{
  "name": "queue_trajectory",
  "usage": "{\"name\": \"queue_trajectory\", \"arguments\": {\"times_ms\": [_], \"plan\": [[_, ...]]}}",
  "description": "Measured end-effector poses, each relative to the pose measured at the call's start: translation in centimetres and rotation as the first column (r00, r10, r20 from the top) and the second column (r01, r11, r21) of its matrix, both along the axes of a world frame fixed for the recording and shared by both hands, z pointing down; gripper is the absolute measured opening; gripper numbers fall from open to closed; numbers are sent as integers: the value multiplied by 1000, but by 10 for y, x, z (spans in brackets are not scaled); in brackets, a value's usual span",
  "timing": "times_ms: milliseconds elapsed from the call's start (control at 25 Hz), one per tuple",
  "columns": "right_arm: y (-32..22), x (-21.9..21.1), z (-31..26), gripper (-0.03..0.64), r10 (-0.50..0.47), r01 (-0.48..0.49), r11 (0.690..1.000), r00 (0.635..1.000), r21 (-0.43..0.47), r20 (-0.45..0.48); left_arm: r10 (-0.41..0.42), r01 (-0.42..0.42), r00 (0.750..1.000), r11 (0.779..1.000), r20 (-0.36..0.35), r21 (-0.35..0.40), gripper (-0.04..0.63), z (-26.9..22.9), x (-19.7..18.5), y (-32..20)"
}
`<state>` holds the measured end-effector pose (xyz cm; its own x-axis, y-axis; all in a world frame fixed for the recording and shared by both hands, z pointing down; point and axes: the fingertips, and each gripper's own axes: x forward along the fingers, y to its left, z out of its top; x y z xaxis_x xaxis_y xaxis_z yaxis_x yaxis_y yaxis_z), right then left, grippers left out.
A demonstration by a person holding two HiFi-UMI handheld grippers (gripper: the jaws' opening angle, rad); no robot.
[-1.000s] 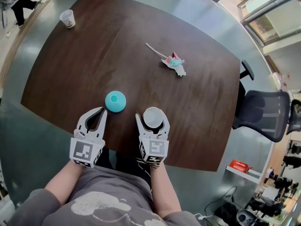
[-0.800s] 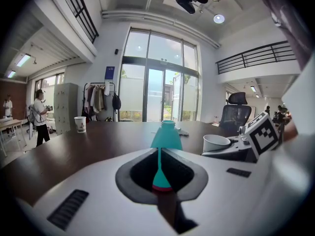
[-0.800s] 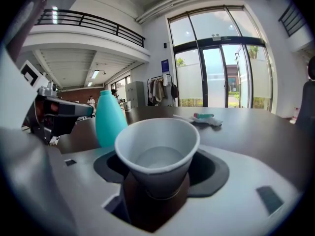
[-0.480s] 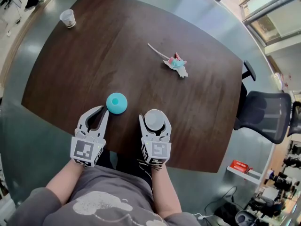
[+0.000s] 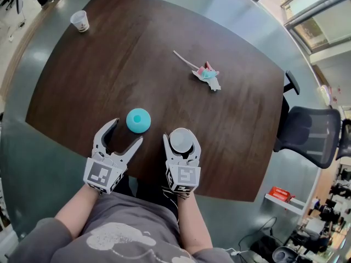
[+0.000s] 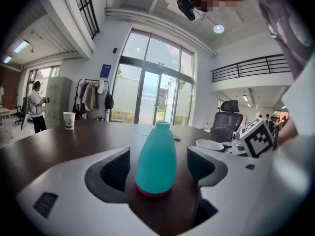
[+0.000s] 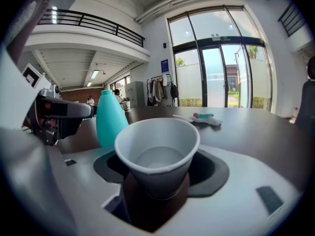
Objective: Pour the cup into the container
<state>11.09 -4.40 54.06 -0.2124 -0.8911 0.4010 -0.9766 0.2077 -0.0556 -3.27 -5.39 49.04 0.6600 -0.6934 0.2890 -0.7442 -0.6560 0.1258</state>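
A teal bottle-shaped container [image 5: 138, 120] with an open neck stands upright near the front of the dark wooden table [image 5: 164, 43]. My left gripper [image 5: 126, 131] sits just short of it, its jaws opening; in the left gripper view the container [image 6: 155, 159] stands ahead, between the jaws and untouched. To its right, my right gripper [image 5: 181, 144] is shut on a white paper cup [image 5: 180, 138] standing upright on the table. The right gripper view shows clear liquid low in the cup [image 7: 157, 149], with the teal container [image 7: 109, 119] behind it to the left.
A second paper cup [image 5: 80, 21] stands at the table's far left corner. A crumpled wrapper with a straw [image 5: 205, 73] lies at mid-table on the right. A black office chair [image 5: 307, 133] stands by the right edge. A person [image 6: 37, 107] stands beyond the table.
The left gripper's jaws have gone from shut to spread wide behind the teal container. The right gripper and its cup have barely shifted.
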Motion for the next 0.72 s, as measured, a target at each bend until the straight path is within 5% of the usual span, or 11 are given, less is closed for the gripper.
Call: {"name": "queue_trajectory", "arguments": {"times_ms": [240, 720], "plan": [[0, 0, 0, 307, 1, -1, 1000, 1000, 1, 1, 48, -48, 999, 997, -12, -58, 471, 11, 16, 2], [0, -1, -1, 307, -1, 1, 1000, 1000, 0, 2, 42, -40, 998, 999, 40, -34, 477, 32, 34, -25]]}}
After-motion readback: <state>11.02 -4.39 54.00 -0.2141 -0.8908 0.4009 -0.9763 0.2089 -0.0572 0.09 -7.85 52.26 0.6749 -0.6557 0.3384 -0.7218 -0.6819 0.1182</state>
